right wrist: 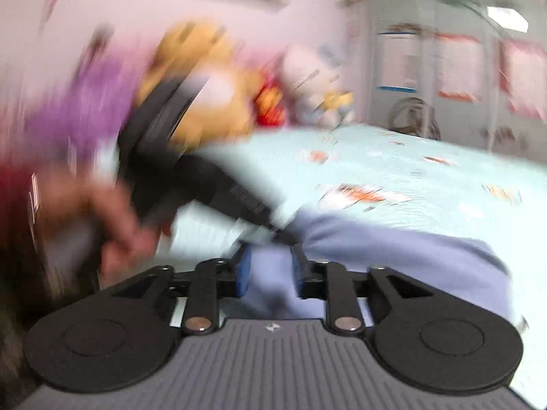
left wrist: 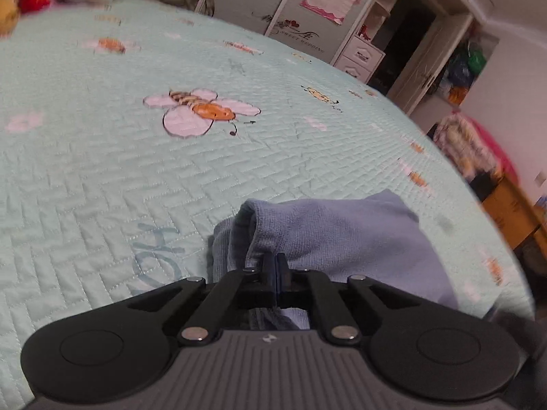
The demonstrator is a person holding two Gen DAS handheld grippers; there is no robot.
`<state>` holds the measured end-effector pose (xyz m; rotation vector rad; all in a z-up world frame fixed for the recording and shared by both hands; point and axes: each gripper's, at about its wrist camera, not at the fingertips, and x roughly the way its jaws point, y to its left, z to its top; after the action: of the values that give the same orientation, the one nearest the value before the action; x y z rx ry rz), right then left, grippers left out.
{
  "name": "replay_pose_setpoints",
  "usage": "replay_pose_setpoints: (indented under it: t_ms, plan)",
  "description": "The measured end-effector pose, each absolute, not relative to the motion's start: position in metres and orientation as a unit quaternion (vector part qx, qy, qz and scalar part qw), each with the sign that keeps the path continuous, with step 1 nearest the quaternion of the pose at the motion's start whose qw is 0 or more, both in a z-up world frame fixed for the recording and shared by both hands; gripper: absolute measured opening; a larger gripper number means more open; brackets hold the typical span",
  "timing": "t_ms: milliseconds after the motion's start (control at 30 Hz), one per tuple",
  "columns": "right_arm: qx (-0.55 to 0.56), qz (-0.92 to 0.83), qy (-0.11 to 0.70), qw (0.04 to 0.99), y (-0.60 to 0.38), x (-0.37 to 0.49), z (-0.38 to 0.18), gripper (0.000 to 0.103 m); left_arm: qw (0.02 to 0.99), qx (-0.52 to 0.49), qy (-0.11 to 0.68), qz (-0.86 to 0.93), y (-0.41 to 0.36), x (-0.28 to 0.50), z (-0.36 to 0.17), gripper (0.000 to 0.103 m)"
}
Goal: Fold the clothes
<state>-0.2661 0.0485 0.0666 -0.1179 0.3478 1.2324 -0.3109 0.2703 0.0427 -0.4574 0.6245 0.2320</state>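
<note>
Left gripper (left wrist: 277, 266) pinching shut on the soft blue terry garment (left wrist: 342, 235), bunched on a mint quilted bedspread (left wrist: 102, 171) with bee prints. Right gripper (right wrist: 270, 270) parted around the same cloth, pads apart. Beyond, white wardrobe doors (left wrist: 301, 17) reading "SWEET WEDDING".

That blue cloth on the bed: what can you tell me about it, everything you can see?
The blue cloth is soft, towel-like fabric in pale blue, lying bunched on the mint quilt near its edge. One side is folded over into a thick rolled lip. The left tongs are shut on an edge of it. In the blurred right view the cloth spreads flat, and a part lies between the parted right tongs, which do not seem to press it.
</note>
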Motion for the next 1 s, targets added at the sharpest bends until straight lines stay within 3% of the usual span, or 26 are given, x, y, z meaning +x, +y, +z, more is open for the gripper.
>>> replay_pose_setpoints:
  t_ms: [33, 67, 200, 367, 500, 600, 667, 700, 733, 867, 933, 967, 1000]
  plan:
    - [-0.022, 0.559, 0.179, 0.810, 0.032, -0.244, 0.071, 0.051, 0.923, -0.204, 0.303, 0.120, 0.264, -0.310, 0.043, 0.005]
    - [0.011, 0.542, 0.196, 0.817, 0.015, -0.222, 0.076, 0.054, 0.926, -0.188, 0.302, 0.125, 0.259, -0.309, 0.043, 0.005]
    - [0.147, 0.464, 0.260, 0.834, -0.048, -0.145, 0.061, 0.055, 0.930, -0.175, 0.297, 0.131, 0.256, -0.309, 0.037, 0.005]
    - [0.325, 0.444, 0.401, 0.732, -0.074, -0.106, -0.009, 0.059, 0.930, -0.174, 0.296, 0.133, 0.256, -0.307, 0.037, 0.005]
    - [0.294, 0.490, 0.432, 0.698, -0.060, -0.116, -0.017, 0.064, 0.933, -0.171, 0.289, 0.128, 0.255, -0.310, 0.035, 0.005]
    - [0.257, 0.521, 0.448, 0.680, -0.045, -0.119, -0.013, 0.077, 0.935, -0.182, 0.280, 0.121, 0.259, -0.313, 0.032, 0.005]
    - [0.236, 0.531, 0.459, 0.672, -0.042, -0.121, -0.015, 0.076, 0.933, -0.201, 0.275, 0.115, 0.264, -0.316, 0.031, 0.005]
    - [0.223, 0.534, 0.463, 0.671, -0.039, -0.124, -0.013, 0.070, 0.932, -0.214, 0.273, 0.111, 0.267, -0.317, 0.031, 0.005]
    - [0.211, 0.527, 0.470, 0.677, -0.038, -0.125, -0.012, 0.054, 0.929, -0.229, 0.269, 0.106, 0.271, -0.319, 0.031, 0.005]
    - [0.205, 0.511, 0.478, 0.684, -0.045, -0.134, -0.010, 0.042, 0.914, -0.298, 0.254, 0.107, 0.282, -0.335, 0.038, 0.005]
    - [0.200, 0.504, 0.475, 0.693, -0.047, -0.139, -0.007, 0.042, 0.910, -0.303, 0.249, 0.135, 0.278, -0.348, 0.049, 0.021]
    - [0.200, 0.501, 0.473, 0.697, -0.046, -0.139, -0.006, 0.042, 0.907, -0.309, 0.246, 0.149, 0.277, -0.356, 0.053, 0.043]
    - [0.199, 0.497, 0.471, 0.701, -0.046, -0.139, -0.006, 0.041, 0.902, -0.325, 0.239, 0.156, 0.276, -0.365, 0.056, 0.052]
